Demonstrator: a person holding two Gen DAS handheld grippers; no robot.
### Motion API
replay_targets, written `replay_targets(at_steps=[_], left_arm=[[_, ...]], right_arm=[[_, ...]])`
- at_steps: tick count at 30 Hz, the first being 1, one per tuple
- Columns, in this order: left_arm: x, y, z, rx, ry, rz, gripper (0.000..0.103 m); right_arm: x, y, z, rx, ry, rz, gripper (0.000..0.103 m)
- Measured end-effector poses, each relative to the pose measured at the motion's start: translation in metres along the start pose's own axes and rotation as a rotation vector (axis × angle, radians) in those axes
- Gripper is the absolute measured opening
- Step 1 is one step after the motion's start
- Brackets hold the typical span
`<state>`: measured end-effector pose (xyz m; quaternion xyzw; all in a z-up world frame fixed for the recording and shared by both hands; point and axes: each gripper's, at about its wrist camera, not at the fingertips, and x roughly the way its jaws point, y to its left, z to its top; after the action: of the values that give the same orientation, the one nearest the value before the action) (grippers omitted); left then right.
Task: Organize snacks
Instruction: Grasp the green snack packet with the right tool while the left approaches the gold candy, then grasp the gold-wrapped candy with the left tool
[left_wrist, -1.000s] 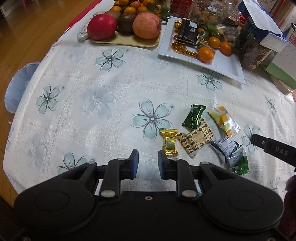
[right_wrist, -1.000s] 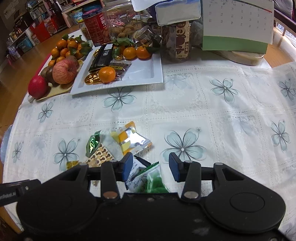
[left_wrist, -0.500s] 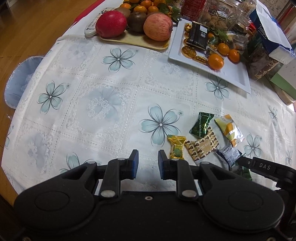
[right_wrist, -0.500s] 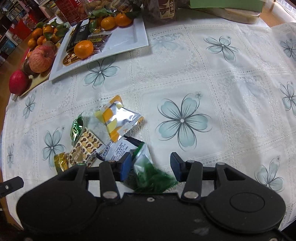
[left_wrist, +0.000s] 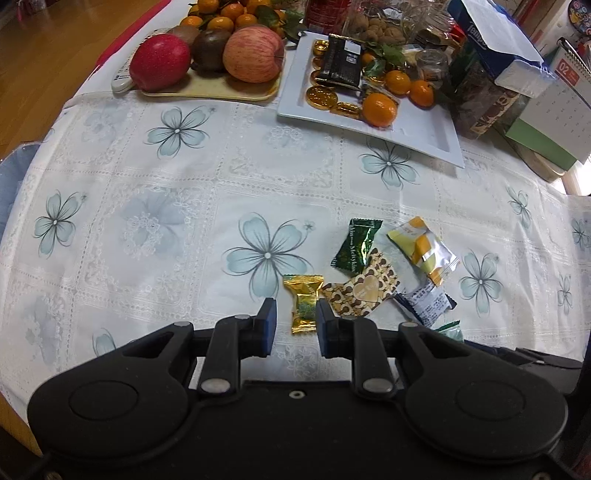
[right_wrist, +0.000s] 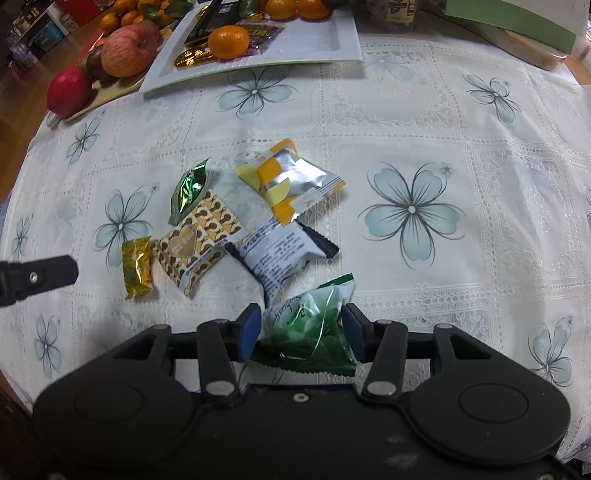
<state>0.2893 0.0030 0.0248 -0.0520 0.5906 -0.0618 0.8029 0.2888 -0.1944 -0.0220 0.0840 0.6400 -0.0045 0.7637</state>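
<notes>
Several wrapped snacks lie in a loose cluster on the flowered tablecloth. My left gripper (left_wrist: 295, 326) points down and is open, its fingers standing either side of a gold candy (left_wrist: 303, 301) without pressing it. Beside that candy lie a brown heart-print packet (left_wrist: 364, 290), a dark green candy (left_wrist: 356, 243), a yellow-and-silver packet (left_wrist: 424, 249) and a white-and-navy packet (left_wrist: 424, 304). My right gripper (right_wrist: 301, 328) straddles a green-and-white packet (right_wrist: 310, 325) that rests on the cloth. Its jaws are closing, the pads close to the packet's edges.
At the table's far side a white rectangular plate (left_wrist: 424, 136) holds gold coins, a dark bar and mandarins. A tray (left_wrist: 207, 94) with apples and other fruit sits left of it. Jars, a tissue box (left_wrist: 491, 40) and a calendar (left_wrist: 554, 107) crowd the far right.
My left gripper has shifted right until its fingers flank the gold candy. My right gripper has sunk toward the table and stands around the green-and-white packet.
</notes>
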Motion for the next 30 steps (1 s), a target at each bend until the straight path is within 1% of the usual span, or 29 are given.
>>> replay_targets(at_steps=[1, 5, 9, 16, 20, 23, 25, 30], left_arm=[[0.002, -0.003, 0.0, 0.007, -0.001, -0.002, 0.03], [0.012, -0.016, 0.002, 0.022, 0.005, 0.013, 0.03], [0.024, -0.023, 0.002, 0.029, 0.024, 0.032, 0.031], [0.041, -0.024, -0.001, 0.015, 0.046, 0.054, 0.031], [0.049, -0.025, 0.0, 0.011, 0.033, 0.078, 0.031], [0.055, -0.025, 0.001, 0.002, 0.039, 0.089, 0.031], [0.056, -0.028, 0.0, 0.017, 0.02, 0.111, 0.031], [0.056, -0.035, -0.002, 0.055, -0.003, 0.135, 0.031]], right_arm=[[-0.001, 0.002, -0.003, -0.012, 0.002, -0.005, 0.04], [-0.011, 0.005, -0.006, -0.044, -0.01, 0.008, 0.032], [-0.025, -0.004, -0.006, -0.003, -0.016, 0.046, 0.032], [-0.038, -0.02, -0.002, 0.069, -0.027, 0.056, 0.032], [-0.044, -0.024, -0.001, 0.089, -0.017, 0.064, 0.032], [-0.048, -0.026, -0.002, 0.092, -0.022, 0.072, 0.032], [-0.051, -0.027, -0.003, 0.09, -0.029, 0.076, 0.032], [-0.057, -0.033, -0.004, 0.099, -0.043, 0.072, 0.032]])
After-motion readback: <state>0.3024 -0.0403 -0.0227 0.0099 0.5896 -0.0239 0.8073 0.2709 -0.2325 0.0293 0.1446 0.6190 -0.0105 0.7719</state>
